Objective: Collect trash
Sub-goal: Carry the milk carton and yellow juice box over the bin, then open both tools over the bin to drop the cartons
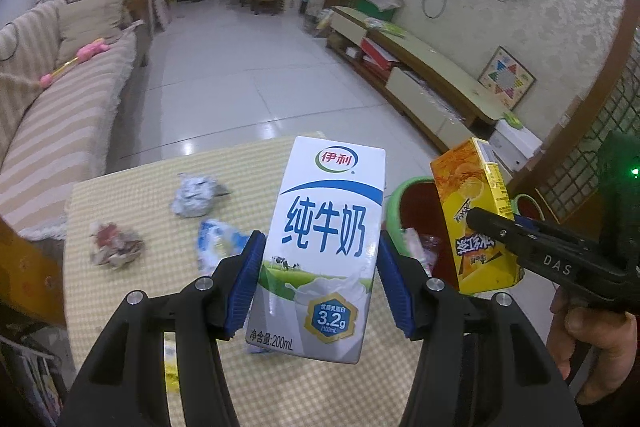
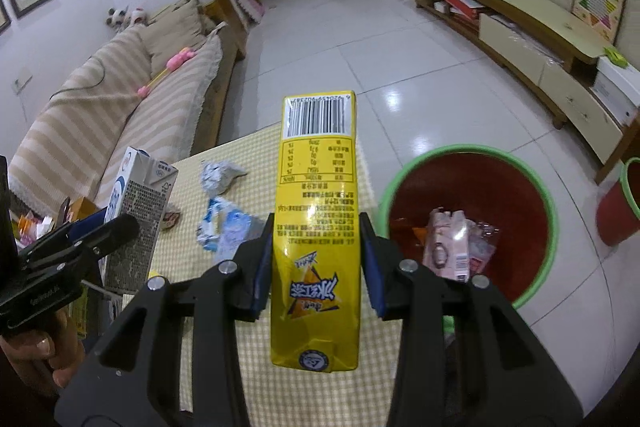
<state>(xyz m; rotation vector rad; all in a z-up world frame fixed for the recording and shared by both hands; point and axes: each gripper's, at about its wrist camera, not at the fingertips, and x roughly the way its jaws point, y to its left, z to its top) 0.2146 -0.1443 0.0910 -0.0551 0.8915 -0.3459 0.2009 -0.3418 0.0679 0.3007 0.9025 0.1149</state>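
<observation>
My left gripper point(image 1: 320, 259) is shut on a white and blue milk carton point(image 1: 324, 235), held upright above the table point(image 1: 120, 307). My right gripper point(image 2: 318, 251) is shut on a yellow drink carton point(image 2: 316, 219), held above the table's right edge. The milk carton also shows at the left of the right wrist view point(image 2: 140, 215), and the yellow carton at the right of the left wrist view point(image 1: 476, 215). A red bin with a green rim point(image 2: 532, 183) stands on the floor to the right, holding a pink carton point(image 2: 446, 247) and wrappers. On the table lie a crumpled silver wrapper point(image 1: 194, 197), a red-white wad point(image 1: 114, 245) and a blue-white wrapper point(image 1: 218, 245).
A striped sofa point(image 1: 60, 115) runs along the left. A low TV cabinet point(image 1: 432, 75) lines the right wall. A second small red bin point(image 2: 620, 203) stands at the far right. White tiled floor point(image 1: 248, 67) stretches beyond the table.
</observation>
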